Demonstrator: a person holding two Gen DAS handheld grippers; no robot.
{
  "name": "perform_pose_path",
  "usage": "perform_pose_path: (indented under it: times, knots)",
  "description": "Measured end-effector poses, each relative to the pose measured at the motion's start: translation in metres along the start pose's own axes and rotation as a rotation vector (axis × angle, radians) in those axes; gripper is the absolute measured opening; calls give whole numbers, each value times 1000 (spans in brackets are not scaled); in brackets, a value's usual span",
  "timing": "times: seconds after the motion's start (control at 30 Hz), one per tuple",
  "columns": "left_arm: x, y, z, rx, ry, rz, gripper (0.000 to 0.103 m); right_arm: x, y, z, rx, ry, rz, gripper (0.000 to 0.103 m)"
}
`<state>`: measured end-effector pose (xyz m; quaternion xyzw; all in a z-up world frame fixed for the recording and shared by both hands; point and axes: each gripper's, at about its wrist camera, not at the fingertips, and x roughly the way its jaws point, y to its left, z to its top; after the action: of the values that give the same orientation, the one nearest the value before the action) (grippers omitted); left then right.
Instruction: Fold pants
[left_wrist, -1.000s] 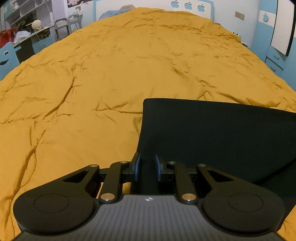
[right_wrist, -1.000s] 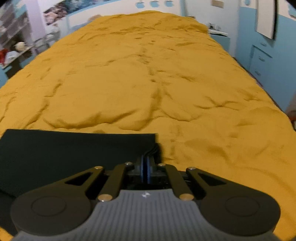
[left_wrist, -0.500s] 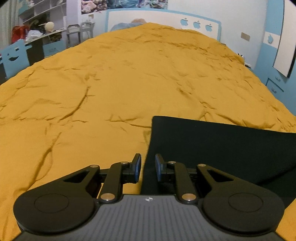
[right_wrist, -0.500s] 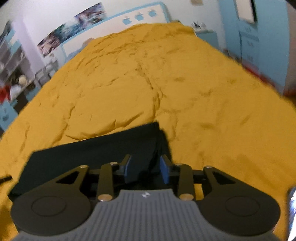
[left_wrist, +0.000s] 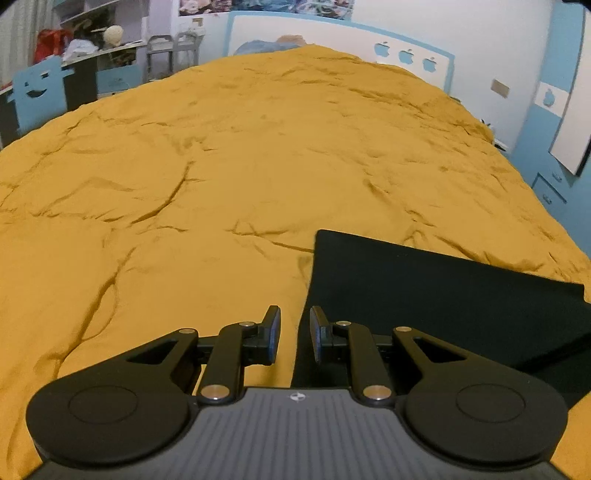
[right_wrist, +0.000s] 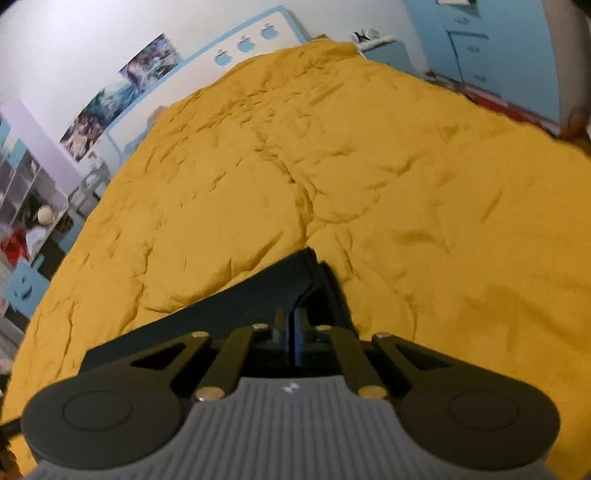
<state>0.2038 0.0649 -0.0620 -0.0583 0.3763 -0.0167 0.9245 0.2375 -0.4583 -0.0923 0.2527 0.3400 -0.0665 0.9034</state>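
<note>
While the left wrist view was read, left gripper (left_wrist: 293, 334): fingers held slightly apart, pinching nothing; same gap as a second ago.
Pants, left view: black pants (left_wrist: 424, 295) lay flat at 4 o'clock as a neat folded slab. Their left edge, between the fingers a second ago, now ran under the right-hand finger.
Surface, left view: rumpled mustard bedspread (left_wrist: 221, 184), bare from 9 to 1 o'clock.
Room, left view: headboard (left_wrist: 332, 40) at 12, cluttered shelves (left_wrist: 92, 48) at 10, blue drawers (left_wrist: 554, 177) at 3.
Right gripper (right_wrist: 291, 328): fingers pressed together with no cloth seen between them; half a second ago they stood spread.
Pants, right view: at 7 o'clock, their layered corner at centre.
View tilt, right: horizon rolled more than before.
Reading: corner apparently released; this fold looked laid.
Room, right view: posters (right_wrist: 122, 92) at 10.
</note>
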Motion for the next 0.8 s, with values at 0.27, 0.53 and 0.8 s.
perform_pose_path:
  times: [0.27, 0.53, 0.8]
  knots:
    - [14, -24, -23, 196, 88, 49, 19, 24, -3, -22, -75, 37, -87, 0]
    - [10, -15, -49, 209, 175, 62, 19, 9, -9, -29, -125, 27, -183, 0]
    - [-19, -8, -35, 187, 142, 36, 19, -36, 23, -45, -273, -62, -179, 5]
